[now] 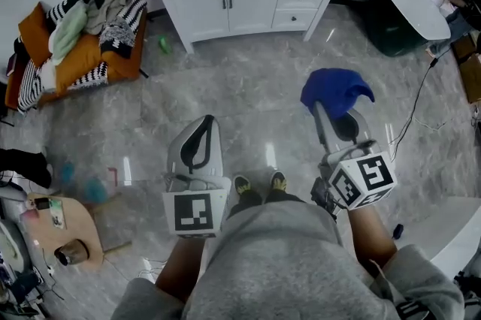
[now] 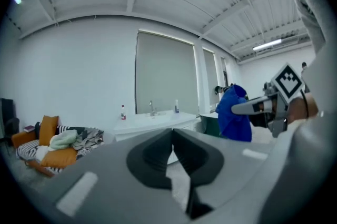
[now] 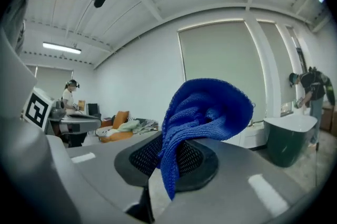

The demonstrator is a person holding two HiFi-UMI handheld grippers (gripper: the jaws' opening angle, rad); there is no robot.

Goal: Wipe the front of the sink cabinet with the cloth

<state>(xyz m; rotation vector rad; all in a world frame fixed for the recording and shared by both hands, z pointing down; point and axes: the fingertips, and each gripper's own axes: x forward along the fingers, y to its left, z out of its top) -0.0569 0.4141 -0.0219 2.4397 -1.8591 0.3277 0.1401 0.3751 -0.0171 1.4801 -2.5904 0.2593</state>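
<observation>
1. A deep blue knitted cloth (image 1: 336,92) is pictured against a grey marbled floor (image 1: 248,108).
2. The sink cabinet (image 1: 240,3) is finished in plain white, with dark handles.
3. Pale grey shells, black pads and black-and-white square markers are shown on the left gripper (image 1: 204,123) and right gripper (image 1: 331,112).
4. An orange sofa (image 1: 83,55) is heaped with black-and-white striped and pale green fabrics.
5. A dark green tub (image 1: 394,29) is rimmed in white.

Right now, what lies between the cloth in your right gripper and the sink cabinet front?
Only bare grey floor in the head view; the cloth is apart from the sink cabinet.
</observation>
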